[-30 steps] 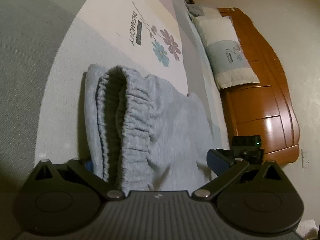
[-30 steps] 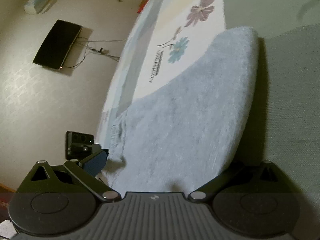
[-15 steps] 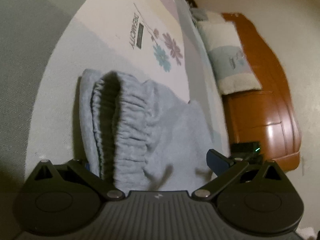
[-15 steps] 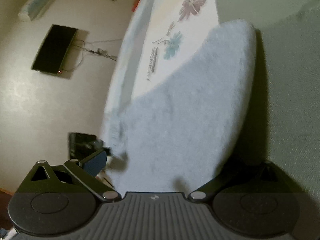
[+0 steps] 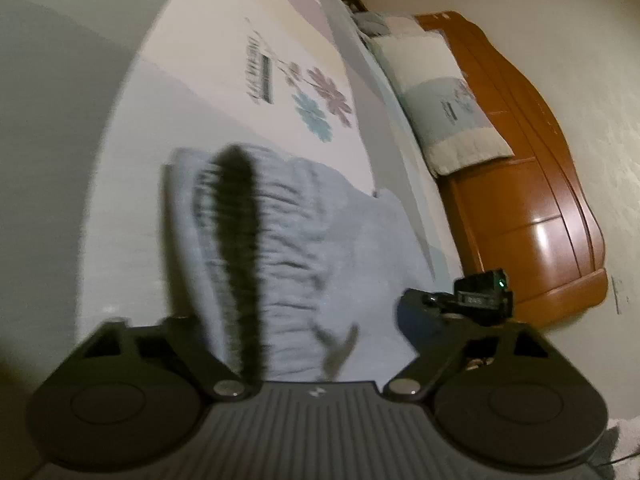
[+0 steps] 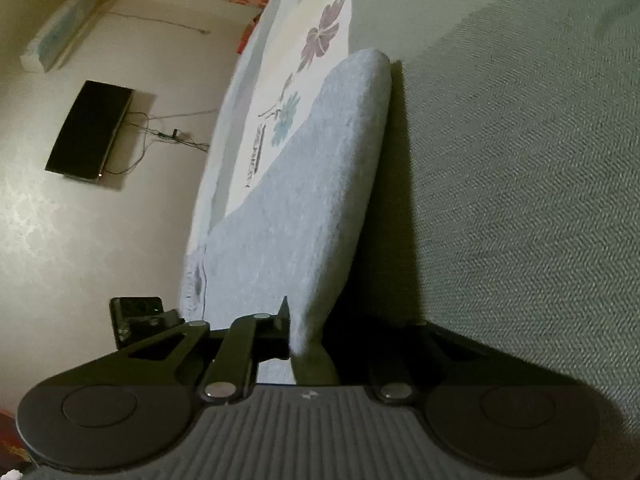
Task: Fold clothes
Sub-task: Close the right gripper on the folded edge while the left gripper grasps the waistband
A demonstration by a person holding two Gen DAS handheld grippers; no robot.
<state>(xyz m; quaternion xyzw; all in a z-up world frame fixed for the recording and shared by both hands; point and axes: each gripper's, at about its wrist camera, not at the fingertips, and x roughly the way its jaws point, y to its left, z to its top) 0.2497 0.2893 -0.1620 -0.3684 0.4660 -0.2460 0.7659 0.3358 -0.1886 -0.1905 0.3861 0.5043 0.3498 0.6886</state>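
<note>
A light grey-blue garment (image 5: 352, 240) with a gathered elastic waistband (image 5: 280, 232) lies on the flowered bed sheet (image 5: 224, 60). My left gripper (image 5: 300, 312) straddles the waistband end. Its jaws are closing with the cloth between them. Its right pad (image 5: 416, 308) stands just off the fabric, and cloth hides the left one. In the right wrist view the same garment (image 6: 300, 200) runs away from me as a folded slab. My right gripper (image 6: 300, 332) is closing, its jaws nearly together and pinching the near corner of the cloth.
A pillow (image 5: 440, 100) leans on the wooden headboard (image 5: 540, 208) at the far right. Grey woven bedding (image 6: 520, 200) lies beside the garment. A dark screen (image 6: 88, 132) hangs on the wall. A black device (image 5: 484, 292) sits past the bed's edge.
My right gripper's jaws have come together on the garment's near corner, and the hand has sunk a little. The left view has turned blurry, and the waistband's mouth looks darker.
</note>
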